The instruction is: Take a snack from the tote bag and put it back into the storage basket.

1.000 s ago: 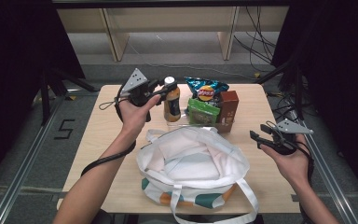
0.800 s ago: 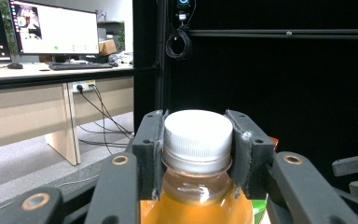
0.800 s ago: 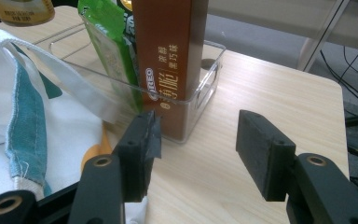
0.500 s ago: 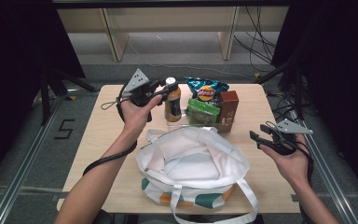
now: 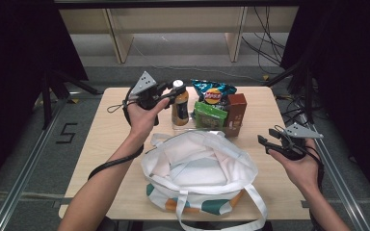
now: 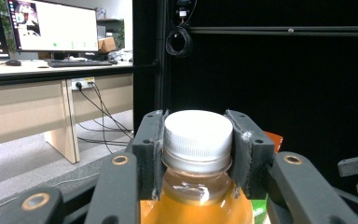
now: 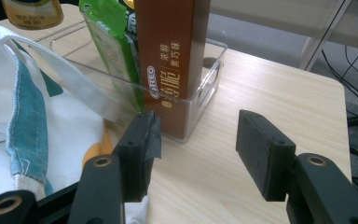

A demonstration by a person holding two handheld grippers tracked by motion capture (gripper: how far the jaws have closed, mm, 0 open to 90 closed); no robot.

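change: Nothing has moved since a moment ago. Both hands sit in the same spots and the bottle has not left the tray.

what that means: I think the grab is done and the lift has not started. The bottle looks ready to go up and over into the bag.

left claw [image 6: 196, 154]: It is clenched on the white cap of the bottle [image 5: 179, 107]. One black pad sits on each side of the cap, touching it.

right claw [image 7: 196, 154]: It is open, with nothing between its pads. It hangs over the bare tabletop [image 7: 261, 98], at the right side of the bag.

bottle: It stands upright under the left claw, at the left end of the clear tray [image 7: 209, 79]. It is full of orange drink.

neighbours: On the far side of the bottle from the left hand are the green pack [image 5: 208, 115], the blue chip bag [image 5: 213, 91] and the brown box [image 5: 236, 109]. The green pack is just beside the bottle.

bag: The white tote bag [image 5: 197, 168] lies below the left claw, nearer the person, with its mouth open wide.

edges: The tray wall is low, so the bottle must rise first to clear it. The bag rim is floppy and could catch the bottle's bottom.

open room: Above the left claw is free air. The tabletop to the left of the left claw is bare too.
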